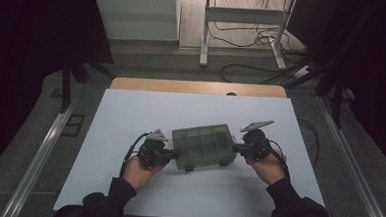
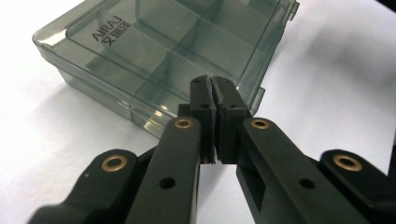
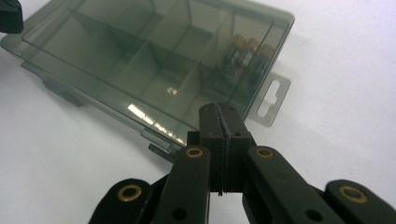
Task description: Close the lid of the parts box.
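A smoky clear plastic organiser box [image 1: 204, 145] with a shut lid and inner dividers lies in the middle of the white mat. My left gripper [image 1: 174, 153] is shut with nothing between its pads, its tips right at the box's left end. My right gripper [image 1: 235, 148] is shut and empty too, with its tips at the right end. In the left gripper view the shut pads [image 2: 213, 88] sit just over a corner of the box [image 2: 154, 51]. In the right gripper view the closed jaws point at the box [image 3: 140, 60], where small brass-coloured parts [image 3: 243, 51] fill one compartment near the hang tab [image 3: 273, 100].
The white mat [image 1: 130, 115] covers a wooden table whose far edge [image 1: 197, 87] shows beyond it. Metal rails run along both sides, and cables and a stand's legs [image 1: 204, 49] lie on the floor behind.
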Action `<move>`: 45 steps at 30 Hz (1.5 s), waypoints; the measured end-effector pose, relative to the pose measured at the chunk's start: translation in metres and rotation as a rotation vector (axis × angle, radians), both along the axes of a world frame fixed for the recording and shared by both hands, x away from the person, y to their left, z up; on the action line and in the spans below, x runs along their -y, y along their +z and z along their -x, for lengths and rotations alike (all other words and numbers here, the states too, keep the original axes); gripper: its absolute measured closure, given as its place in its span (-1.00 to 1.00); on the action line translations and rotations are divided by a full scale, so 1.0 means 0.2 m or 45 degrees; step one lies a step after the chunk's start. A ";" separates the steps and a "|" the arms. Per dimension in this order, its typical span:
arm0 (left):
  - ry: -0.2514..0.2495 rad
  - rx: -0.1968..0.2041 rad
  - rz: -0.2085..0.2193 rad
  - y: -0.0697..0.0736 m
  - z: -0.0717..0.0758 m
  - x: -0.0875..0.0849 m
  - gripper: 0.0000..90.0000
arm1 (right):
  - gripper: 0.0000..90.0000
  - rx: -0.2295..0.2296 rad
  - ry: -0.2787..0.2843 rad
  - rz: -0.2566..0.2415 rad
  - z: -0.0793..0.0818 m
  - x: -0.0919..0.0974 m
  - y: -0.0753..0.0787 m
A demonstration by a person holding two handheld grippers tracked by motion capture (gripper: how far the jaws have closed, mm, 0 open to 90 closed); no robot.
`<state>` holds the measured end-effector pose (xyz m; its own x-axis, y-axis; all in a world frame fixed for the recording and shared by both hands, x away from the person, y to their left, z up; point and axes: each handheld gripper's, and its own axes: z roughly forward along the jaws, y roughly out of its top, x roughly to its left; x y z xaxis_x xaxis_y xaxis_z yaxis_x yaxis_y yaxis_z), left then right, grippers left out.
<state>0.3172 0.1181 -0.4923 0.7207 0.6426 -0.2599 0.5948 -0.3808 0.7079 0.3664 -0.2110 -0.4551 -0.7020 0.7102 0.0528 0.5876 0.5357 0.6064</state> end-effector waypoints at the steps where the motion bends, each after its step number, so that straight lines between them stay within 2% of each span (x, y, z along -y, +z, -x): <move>1: 0.002 -0.004 -0.003 0.00 0.00 0.00 0.95 | 0.98 -0.007 0.000 -0.001 0.00 0.00 -0.01; 7: 0.002 -0.022 -0.029 -0.03 0.00 0.02 0.95 | 0.99 -0.014 0.013 0.042 0.00 -0.02 -0.05; 9: 0.004 -0.028 -0.026 -0.03 0.01 0.02 0.95 | 0.99 -0.026 0.005 0.038 0.00 -0.02 -0.05; 14: -0.035 -0.018 -0.058 -0.02 0.06 0.05 0.94 | 0.99 -0.010 0.007 0.045 0.01 -0.03 -0.05; 17: -0.041 -0.033 -0.048 -0.03 0.09 0.06 0.94 | 0.99 -0.011 0.005 0.045 0.01 -0.03 -0.05; 20: -0.049 -0.071 -0.101 -0.07 0.12 0.09 0.93 | 0.99 -0.015 0.001 0.046 0.01 -0.03 -0.05; 22: -0.050 -0.074 -0.133 -0.09 0.13 0.11 0.94 | 0.99 -0.013 0.003 0.044 0.01 -0.03 -0.05; 27: -0.040 -0.087 -0.175 -0.11 0.12 0.11 0.96 | 0.99 -0.017 0.000 0.043 0.02 -0.03 -0.05; 31: -0.020 -0.081 -0.181 -0.11 0.10 0.09 0.96 | 0.99 -0.023 0.000 0.040 0.02 -0.03 -0.05; 37: 0.017 -0.079 -0.171 -0.12 0.06 0.07 0.96 | 0.99 -0.024 0.005 0.052 0.04 -0.04 -0.05; 45: 0.019 -0.076 -0.166 -0.12 0.05 0.07 0.97 | 0.99 -0.014 0.008 0.060 0.04 -0.05 -0.05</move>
<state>0.3073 0.1044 -0.5158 0.6966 0.6843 -0.2157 0.6406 -0.4577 0.6166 0.3577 -0.2012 -0.4650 -0.7061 0.7076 0.0270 0.5906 0.5674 0.5739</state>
